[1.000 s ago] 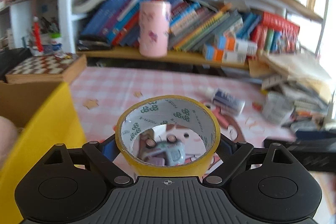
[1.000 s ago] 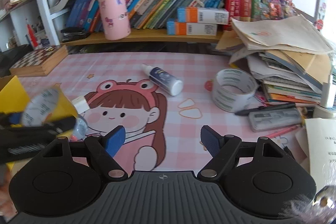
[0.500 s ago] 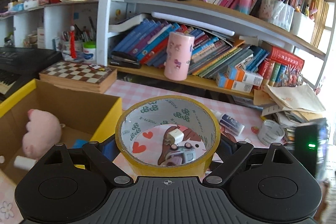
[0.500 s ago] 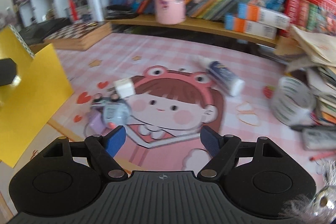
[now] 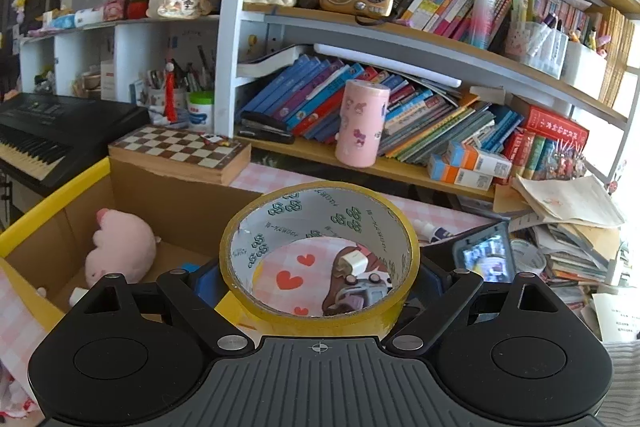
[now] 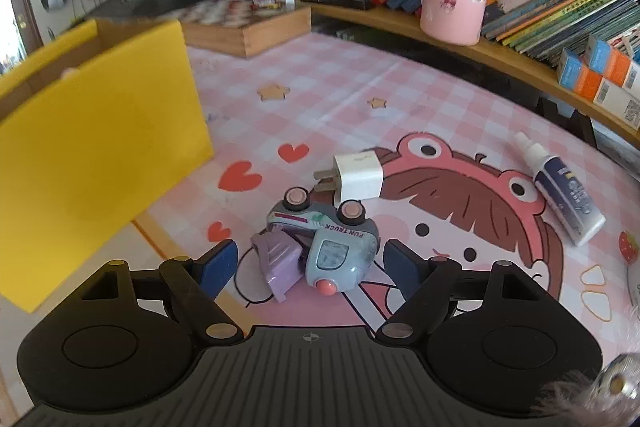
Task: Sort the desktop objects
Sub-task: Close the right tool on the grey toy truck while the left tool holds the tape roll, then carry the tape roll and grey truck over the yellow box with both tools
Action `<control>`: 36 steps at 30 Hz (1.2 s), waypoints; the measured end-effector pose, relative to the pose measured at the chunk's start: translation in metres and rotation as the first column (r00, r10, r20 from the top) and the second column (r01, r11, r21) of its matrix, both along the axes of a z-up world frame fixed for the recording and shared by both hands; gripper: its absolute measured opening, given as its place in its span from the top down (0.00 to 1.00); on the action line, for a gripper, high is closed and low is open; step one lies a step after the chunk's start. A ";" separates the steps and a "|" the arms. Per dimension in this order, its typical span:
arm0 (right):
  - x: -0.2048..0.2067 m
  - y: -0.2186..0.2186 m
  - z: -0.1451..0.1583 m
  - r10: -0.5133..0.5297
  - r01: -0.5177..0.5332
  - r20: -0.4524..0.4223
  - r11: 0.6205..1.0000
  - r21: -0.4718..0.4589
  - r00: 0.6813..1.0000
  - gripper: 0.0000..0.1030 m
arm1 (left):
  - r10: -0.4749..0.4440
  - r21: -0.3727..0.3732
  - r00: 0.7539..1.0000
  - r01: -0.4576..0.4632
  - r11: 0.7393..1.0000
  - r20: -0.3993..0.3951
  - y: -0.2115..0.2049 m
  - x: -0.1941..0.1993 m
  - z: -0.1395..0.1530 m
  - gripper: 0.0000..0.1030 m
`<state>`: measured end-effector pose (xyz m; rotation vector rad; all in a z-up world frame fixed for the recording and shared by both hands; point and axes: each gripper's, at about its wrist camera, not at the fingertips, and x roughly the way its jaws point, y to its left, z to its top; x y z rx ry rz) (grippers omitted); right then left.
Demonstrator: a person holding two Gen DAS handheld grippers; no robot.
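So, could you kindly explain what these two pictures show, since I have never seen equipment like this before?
There is no robot here: a person holds a two-finger gripper in each hand, and each one carries a wide-angle camera looking forward along its fingers. The black shapes at the bottom of each picture are the tool itself.

The left camera's picture shows the left gripper clamped on a roll of yellow tape, held beside a yellow cardboard box with a pink plush toy inside.

The right camera's picture shows the right gripper open, low over a pink cartoon desk mat. Between its fingers lies a toy truck, tipped wheels-up, with a purple piece beside it. Just beyond lie a white charger plug and a small bottle. Bookshelves stand behind.
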<state>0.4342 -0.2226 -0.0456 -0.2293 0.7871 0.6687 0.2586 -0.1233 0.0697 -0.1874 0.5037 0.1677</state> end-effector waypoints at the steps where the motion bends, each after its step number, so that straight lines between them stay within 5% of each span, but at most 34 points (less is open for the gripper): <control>1: 0.003 0.002 -0.003 -0.006 0.006 -0.011 1.000 -0.005 1.000 0.27 | 0.001 -0.002 1.000 -0.001 1.000 0.002 0.000 -0.001 0.000 0.11; 7: 0.006 -0.003 -0.007 -0.013 0.013 0.000 1.000 -0.002 1.000 0.39 | -0.008 -0.003 1.000 0.008 1.000 0.013 -0.002 -0.005 0.003 0.11; 19: -0.018 -0.039 0.024 -0.113 0.110 0.026 0.991 0.076 0.993 0.39 | -0.062 -0.010 0.997 0.063 0.998 0.045 -0.001 -0.013 0.005 0.11; 36: -0.121 -0.090 0.089 -0.347 0.328 0.067 0.922 0.205 0.935 0.39 | -0.229 -0.067 0.972 0.233 0.970 0.059 0.028 -0.049 0.004 0.11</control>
